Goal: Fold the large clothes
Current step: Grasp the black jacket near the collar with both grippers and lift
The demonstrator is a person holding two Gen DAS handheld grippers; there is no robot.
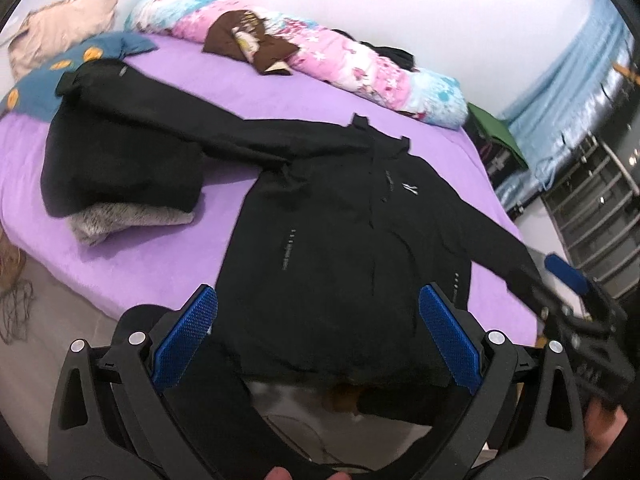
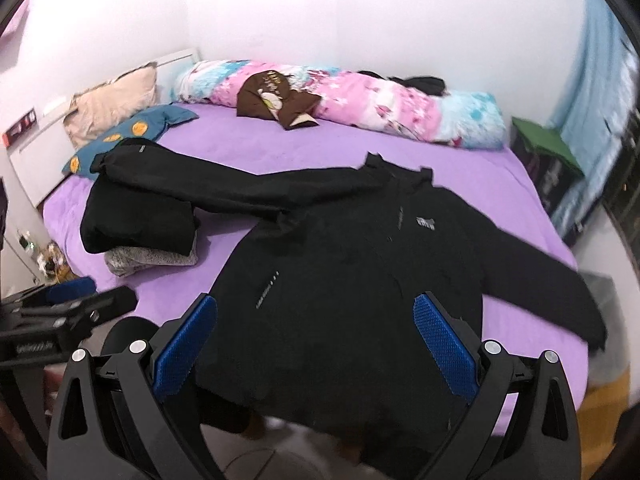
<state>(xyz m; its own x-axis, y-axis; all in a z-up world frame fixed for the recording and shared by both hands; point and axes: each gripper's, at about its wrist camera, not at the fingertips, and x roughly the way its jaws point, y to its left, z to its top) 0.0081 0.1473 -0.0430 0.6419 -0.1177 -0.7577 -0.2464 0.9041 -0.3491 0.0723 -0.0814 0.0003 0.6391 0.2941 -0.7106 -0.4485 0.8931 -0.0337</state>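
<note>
Black jacket spread front-up on purple bed, collar toward 12 o'clock, hem hanging over bed edge at 6. One sleeve stretched toward 10 o'clock, lying over folded black garment stacked on grey fleece; other sleeve toward 4. Right tongs spread wide above hem, holding nothing. Left tongs at 9 o'clock, blurred. Floral duvet roll along wall, 12 o'clock.
</note>
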